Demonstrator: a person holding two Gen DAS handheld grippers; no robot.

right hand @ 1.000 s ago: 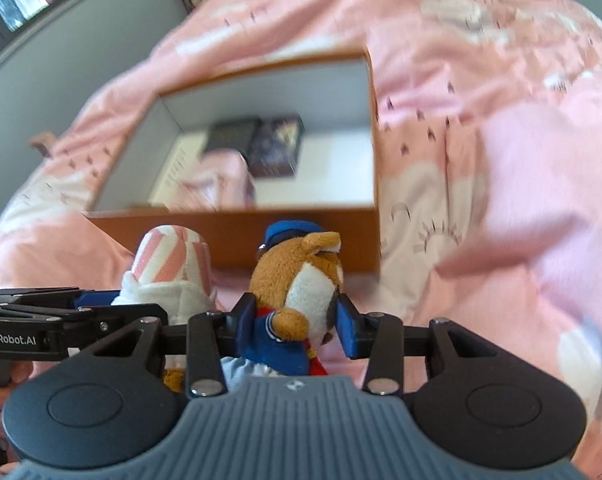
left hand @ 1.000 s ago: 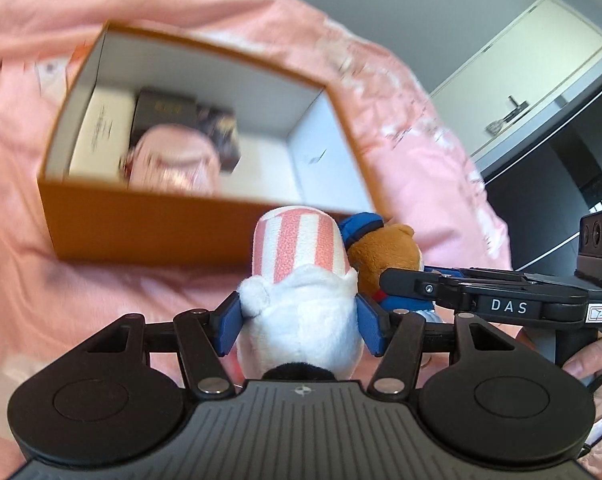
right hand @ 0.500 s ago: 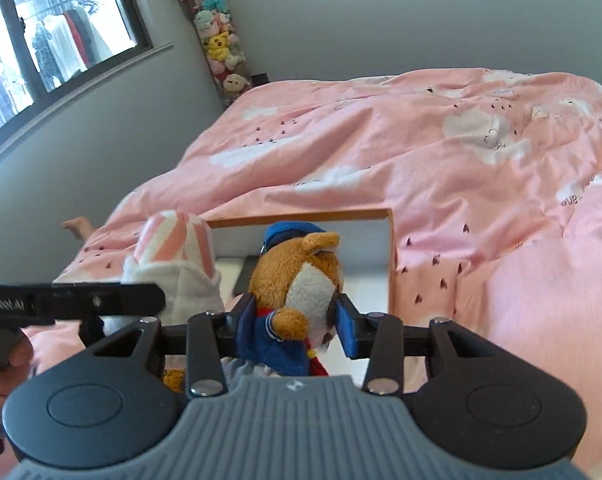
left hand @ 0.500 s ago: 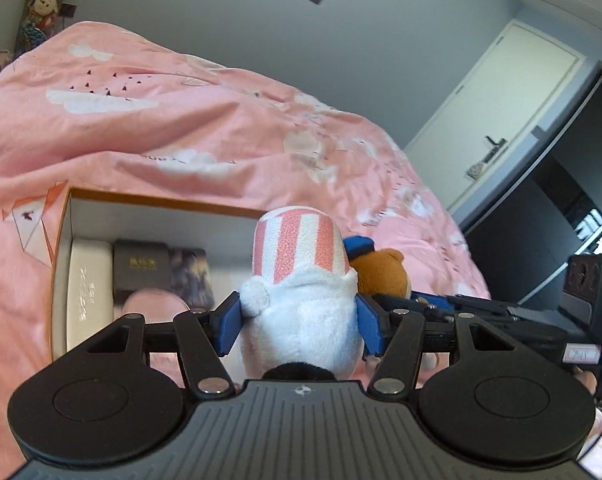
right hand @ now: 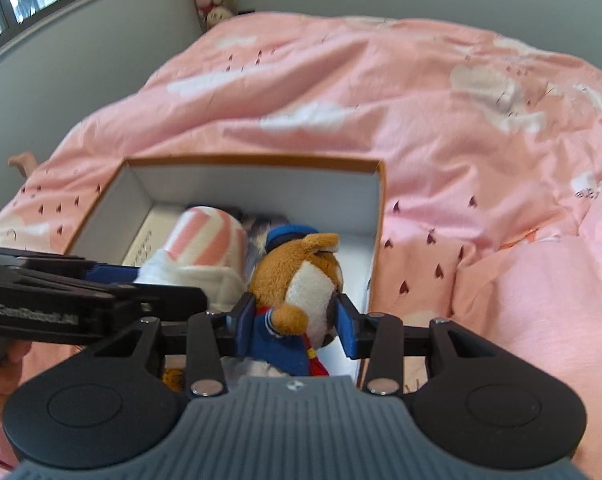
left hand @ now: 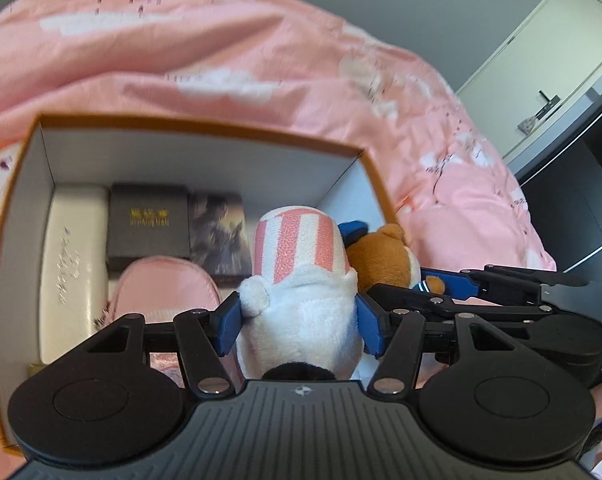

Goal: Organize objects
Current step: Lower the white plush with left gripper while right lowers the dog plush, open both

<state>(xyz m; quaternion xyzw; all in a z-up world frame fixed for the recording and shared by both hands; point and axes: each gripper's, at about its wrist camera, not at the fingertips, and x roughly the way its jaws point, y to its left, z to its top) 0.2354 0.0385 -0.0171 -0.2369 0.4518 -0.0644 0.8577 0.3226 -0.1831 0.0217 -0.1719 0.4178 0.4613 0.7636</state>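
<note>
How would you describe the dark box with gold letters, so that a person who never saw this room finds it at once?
On the pink bed cover stands an open orange box with white inner walls. On its floor, near the far wall, the dark box with gold letters lies flat between a long white case and a box with a dark picture. Only it is plain charcoal with gold print.

My left gripper (left hand: pixel 297 322) pinches a white plush toy (left hand: pixel 299 304) (pink-striped hat) at frame center, over the orange box (left hand: pixel 5 216); my right gripper (left hand: pixel 429 286) clamps a brown bear plush (left hand: pixel 385 260) at right.
</note>
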